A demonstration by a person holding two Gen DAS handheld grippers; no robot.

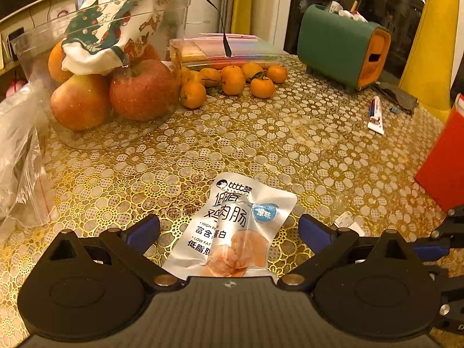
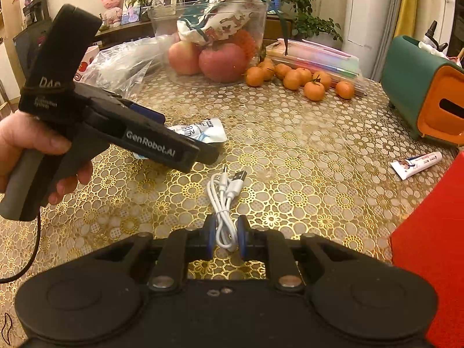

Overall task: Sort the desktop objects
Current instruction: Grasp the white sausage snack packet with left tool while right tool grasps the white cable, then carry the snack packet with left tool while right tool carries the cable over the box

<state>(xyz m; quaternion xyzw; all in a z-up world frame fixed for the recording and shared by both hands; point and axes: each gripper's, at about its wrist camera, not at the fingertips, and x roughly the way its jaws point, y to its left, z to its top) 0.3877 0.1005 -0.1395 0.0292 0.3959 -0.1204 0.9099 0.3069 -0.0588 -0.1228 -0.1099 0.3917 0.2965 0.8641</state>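
A silver snack packet [image 1: 232,203] lies flat on the gold floral tablecloth [image 1: 290,150]. My left gripper [image 1: 229,227] hangs just above it, open, one blue pad on each side of the packet and neither touching it. In the right wrist view a hand holds that left gripper [image 2: 185,136] over the packet [image 2: 208,129]. My right gripper [image 2: 226,232] is shut on the near end of a coiled white USB cable [image 2: 224,194]. The cable's plugs point away from me over the cloth.
At the back stand a clear tub [image 1: 174,8] holding apples [image 1: 142,90] and a printed cloth bag, loose tangerines [image 1: 232,82], and a pastel case [image 2: 319,58]. A green and orange box [image 1: 342,52], a toothpaste tube [image 2: 417,163] and a red box [image 2: 432,246] are on the right. Plastic bags [image 1: 17,145] lie at the left.
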